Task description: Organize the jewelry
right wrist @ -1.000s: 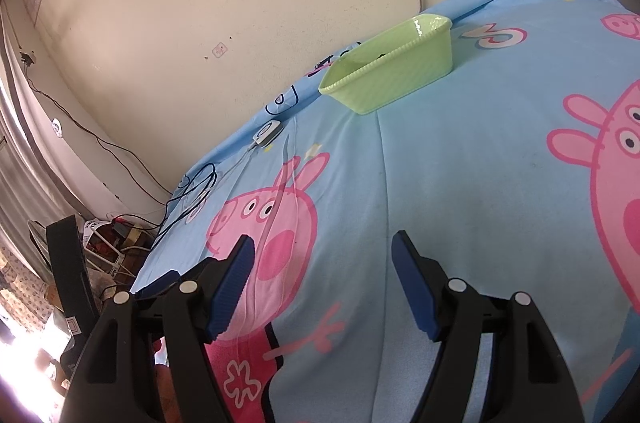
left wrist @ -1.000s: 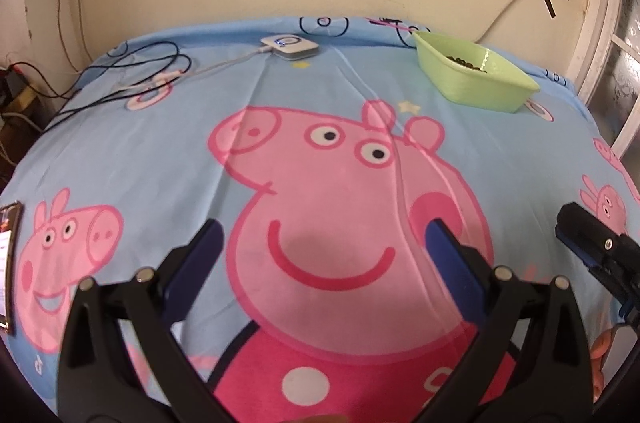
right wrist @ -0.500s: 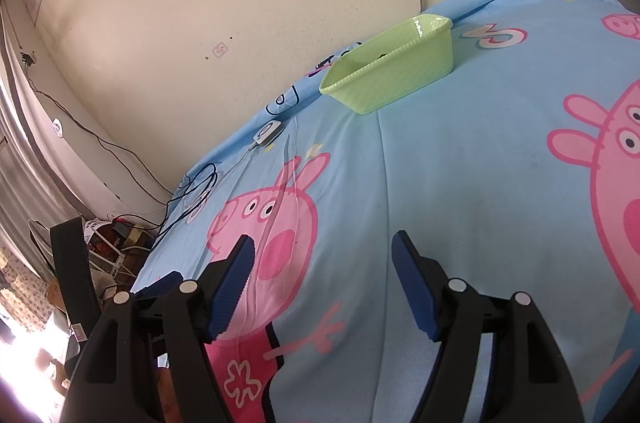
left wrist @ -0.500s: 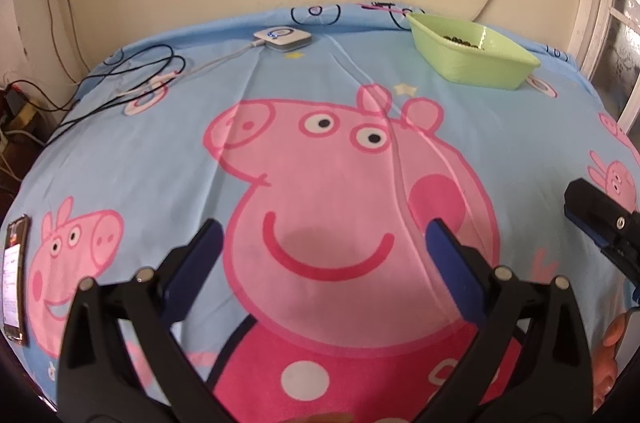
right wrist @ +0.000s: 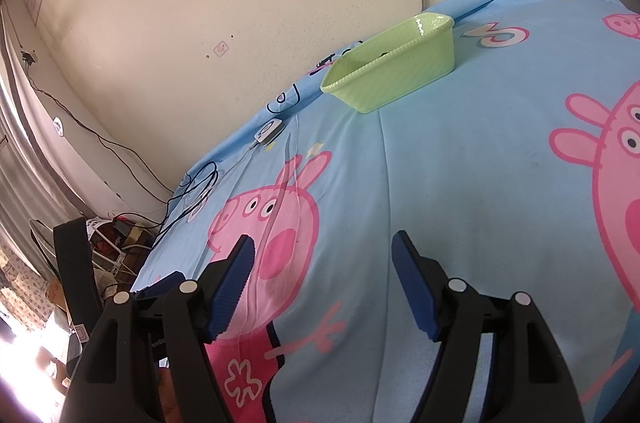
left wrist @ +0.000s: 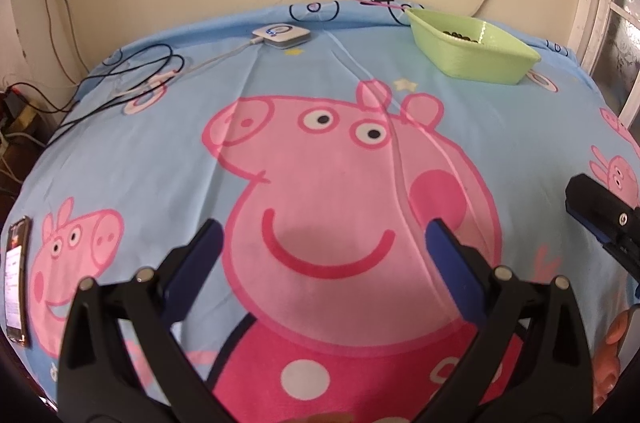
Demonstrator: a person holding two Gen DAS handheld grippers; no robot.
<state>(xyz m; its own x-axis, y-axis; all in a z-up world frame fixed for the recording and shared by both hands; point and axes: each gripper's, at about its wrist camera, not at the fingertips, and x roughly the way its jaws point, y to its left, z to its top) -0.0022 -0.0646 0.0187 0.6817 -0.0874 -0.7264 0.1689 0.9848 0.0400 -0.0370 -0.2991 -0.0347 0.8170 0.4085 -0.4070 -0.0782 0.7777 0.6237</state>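
Both hand-held grippers, left (left wrist: 320, 247) and right (right wrist: 322, 265), gape empty; green tray (left wrist: 472, 53) lies far ahead, nearer the right.

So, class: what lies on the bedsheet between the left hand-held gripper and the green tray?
Only bare printed bedsheet: nothing lies between the left hand-held gripper and the green tray, as the left wrist view shows.
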